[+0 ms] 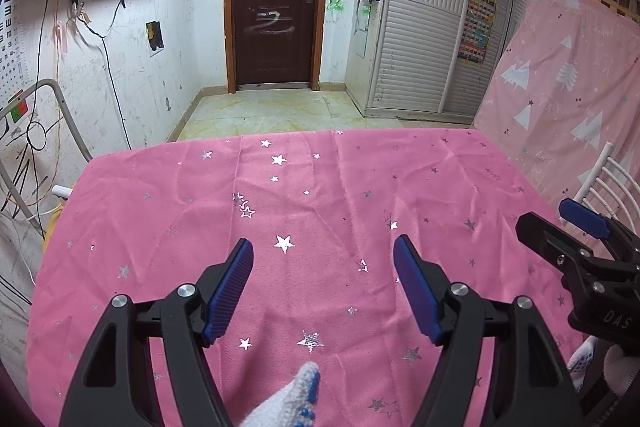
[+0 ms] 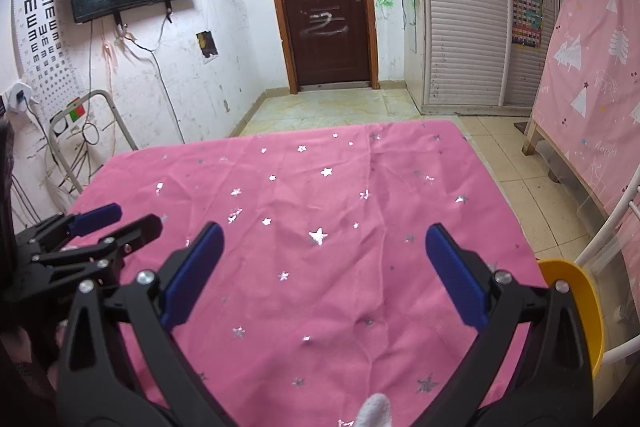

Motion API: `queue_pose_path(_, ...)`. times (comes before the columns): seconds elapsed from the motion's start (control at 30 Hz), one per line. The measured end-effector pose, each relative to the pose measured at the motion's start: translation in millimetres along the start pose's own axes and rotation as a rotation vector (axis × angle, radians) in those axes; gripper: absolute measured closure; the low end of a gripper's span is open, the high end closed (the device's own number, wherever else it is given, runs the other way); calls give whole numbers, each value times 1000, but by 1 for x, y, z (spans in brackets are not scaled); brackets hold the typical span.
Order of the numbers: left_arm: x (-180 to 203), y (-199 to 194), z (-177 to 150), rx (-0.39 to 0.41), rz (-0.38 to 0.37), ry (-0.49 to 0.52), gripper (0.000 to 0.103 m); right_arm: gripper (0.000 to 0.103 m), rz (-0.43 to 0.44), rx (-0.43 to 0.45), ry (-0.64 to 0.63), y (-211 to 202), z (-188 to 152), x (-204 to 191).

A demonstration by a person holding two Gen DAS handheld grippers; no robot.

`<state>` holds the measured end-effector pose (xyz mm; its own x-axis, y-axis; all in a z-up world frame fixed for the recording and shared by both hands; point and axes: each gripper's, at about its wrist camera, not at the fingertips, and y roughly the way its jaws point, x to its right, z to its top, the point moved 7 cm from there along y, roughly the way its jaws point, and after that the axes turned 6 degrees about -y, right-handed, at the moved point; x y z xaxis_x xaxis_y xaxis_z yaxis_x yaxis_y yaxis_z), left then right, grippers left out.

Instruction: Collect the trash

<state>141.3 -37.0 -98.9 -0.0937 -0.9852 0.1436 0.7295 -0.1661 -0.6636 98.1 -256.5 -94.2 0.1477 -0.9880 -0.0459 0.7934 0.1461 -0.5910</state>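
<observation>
Across the left wrist view, the left tongs (image 1: 323,259) hang spread and empty over the bare pink tabletop (image 1: 340,187); no trash shows. Lower centre of the right wrist view, the right tongs (image 2: 324,247) are spread too, a yellow bin (image 2: 576,291) at lower right. Likely a search step: next, find trash.

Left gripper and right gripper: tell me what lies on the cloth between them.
Nothing: in the right wrist view, only bare pink star-print tablecloth shows between the left gripper and the right gripper. Both stand open.
</observation>
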Motion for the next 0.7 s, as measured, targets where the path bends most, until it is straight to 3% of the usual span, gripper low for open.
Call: queue_pose_path(0.7,1,-1,0,0,1,2,38,6,-1,0,0,1,0,1)
